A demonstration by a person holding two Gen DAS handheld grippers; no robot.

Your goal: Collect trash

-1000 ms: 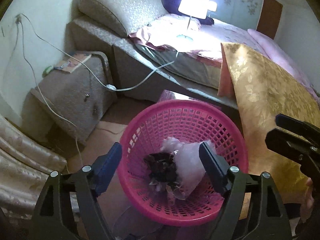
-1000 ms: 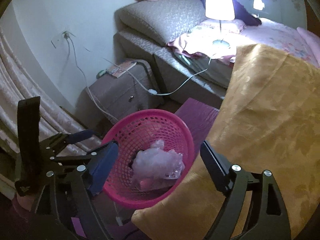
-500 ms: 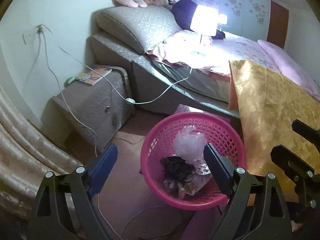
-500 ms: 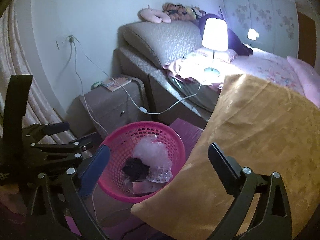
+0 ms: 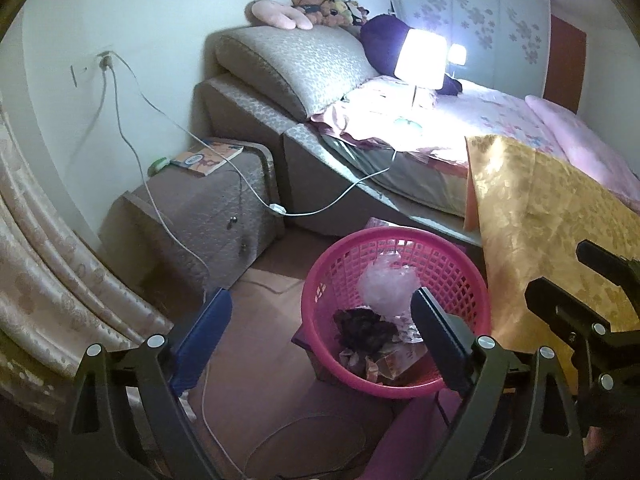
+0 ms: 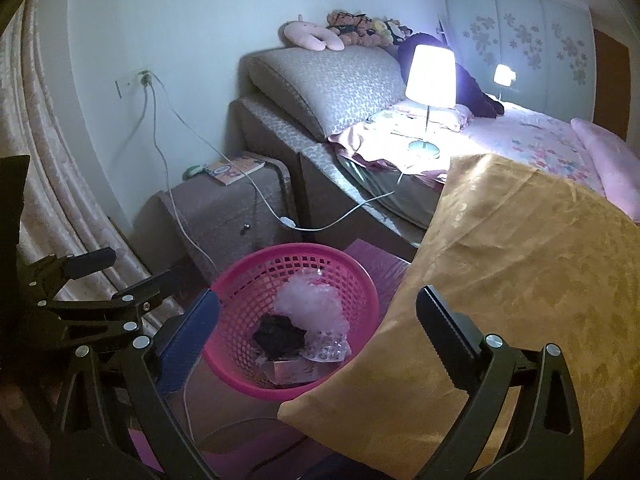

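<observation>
1. Stood on the floor beside the bed (image 5: 400, 184): the pink basket (image 5: 472, 280), below and ahead of both tools, just left of the gold cushion (image 6: 520, 280) that leans against the bed's side
2. Lay inside the basket: the trash, namely a clear crumpled plastic wad (image 5: 386, 284), a dark scrap (image 5: 360, 328) and torn paper beneath
3. Hung nearer over the basket: the left tool (image 5: 320, 332), its right finger overlapping the rim in its own view, fingers wide apart, nothing between them
4. Hung further to the right, partly over the cushion: the right tool (image 6: 320, 332), fingers also spread fully, nothing gripped
5. Judged from this: drop done, no further trash seen on the floor; any next pickup would call for turning away from the basket
6. Differed from a second before: basket smaller and lower in both views, more floor and the nightstand (image 5: 208, 216) showing, so both tools pulled back and upward; fingers of both just opened wider; plastic wad now settled deeper among the rest
</observation>
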